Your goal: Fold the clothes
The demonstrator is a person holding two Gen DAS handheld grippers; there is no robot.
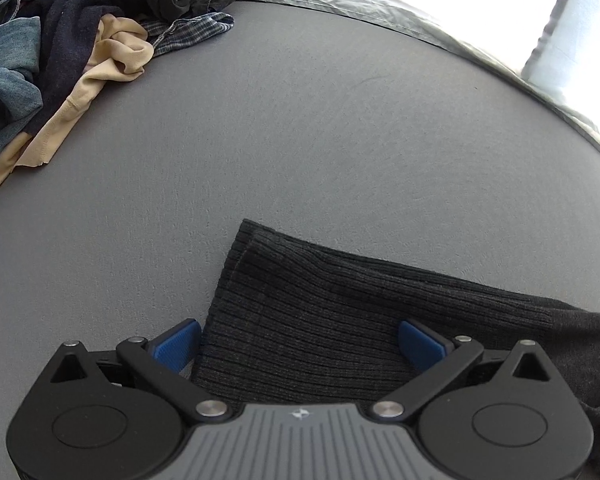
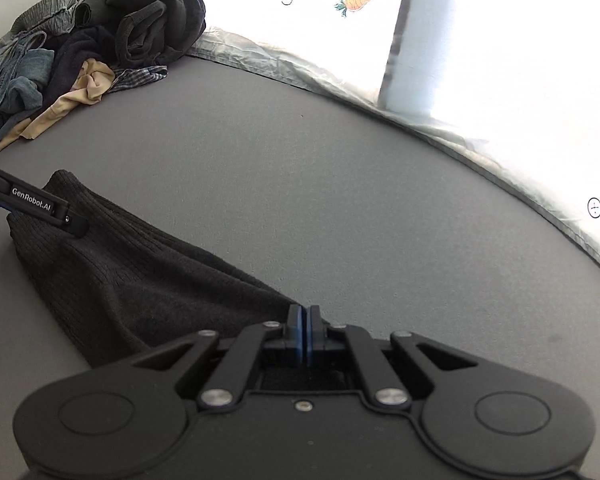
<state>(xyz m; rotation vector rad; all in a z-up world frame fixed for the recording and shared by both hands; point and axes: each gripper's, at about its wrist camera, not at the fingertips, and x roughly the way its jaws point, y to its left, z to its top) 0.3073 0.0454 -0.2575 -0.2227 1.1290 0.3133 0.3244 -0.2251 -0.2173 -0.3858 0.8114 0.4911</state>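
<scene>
A dark grey ribbed knit garment [image 1: 320, 312] lies on the grey mat [image 1: 300, 140]. My left gripper [image 1: 300, 344] is open, its blue pads [image 1: 176, 346] on either side of the garment's ribbed end. In the right wrist view the same garment [image 2: 132, 276] stretches from the left gripper's finger [image 2: 40, 204] down to my right gripper [image 2: 303, 334], which is shut on the garment's other end and holds it just above the mat [image 2: 340, 184].
A heap of unfolded clothes [image 1: 80, 40], with jeans, a beige piece, a plaid shirt and dark items, sits at the far left; it also shows in the right wrist view [image 2: 88, 44]. A crumpled silvery sheet [image 2: 440, 128] borders the mat's far edge.
</scene>
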